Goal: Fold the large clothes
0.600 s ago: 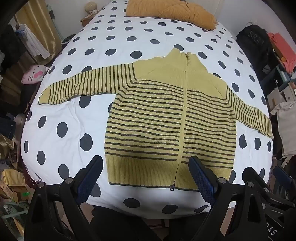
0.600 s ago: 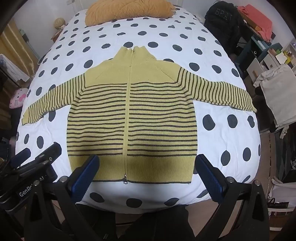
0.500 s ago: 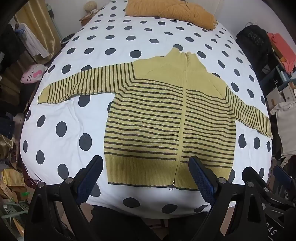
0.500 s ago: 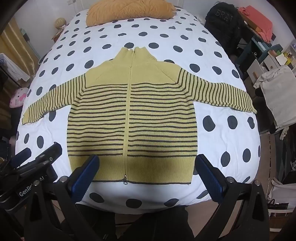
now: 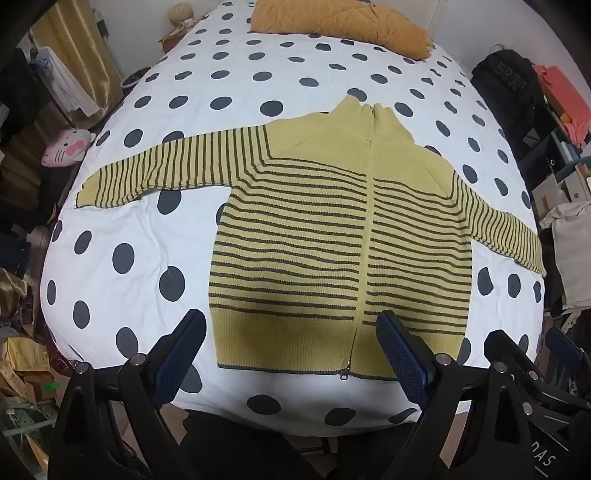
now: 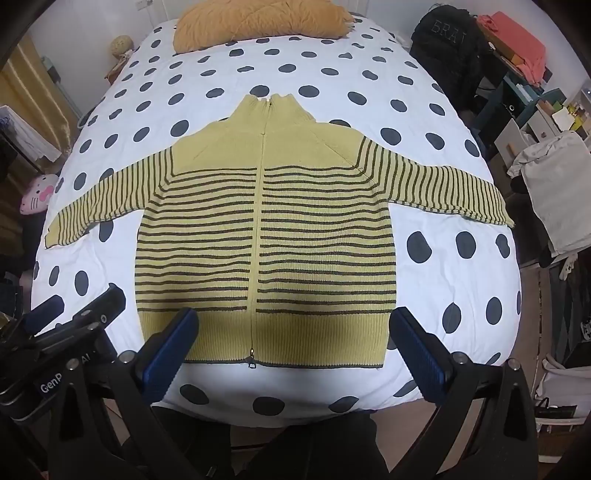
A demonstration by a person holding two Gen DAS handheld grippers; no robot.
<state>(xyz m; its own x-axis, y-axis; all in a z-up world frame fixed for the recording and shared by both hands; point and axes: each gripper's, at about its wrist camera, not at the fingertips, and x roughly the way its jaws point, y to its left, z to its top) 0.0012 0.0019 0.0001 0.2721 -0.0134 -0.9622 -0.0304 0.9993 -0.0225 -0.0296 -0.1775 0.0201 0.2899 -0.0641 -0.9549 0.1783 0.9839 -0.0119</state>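
Your left gripper is spread wide with nothing between the pads, hanging above the hem of the sweater, zipper pull just inside its right finger. Your right gripper is also spread wide and empty, straddling most of the hem; its right finger sits just off the sweater's corner. The sweater lies flat, face up and zipped on the polka-dot bed cover, hem toward you, both sleeves out sideways, collar pointing away. Beyond the collar, an orange pillow at the far end. Left of the sweater, off the bed, a pink cat plush.
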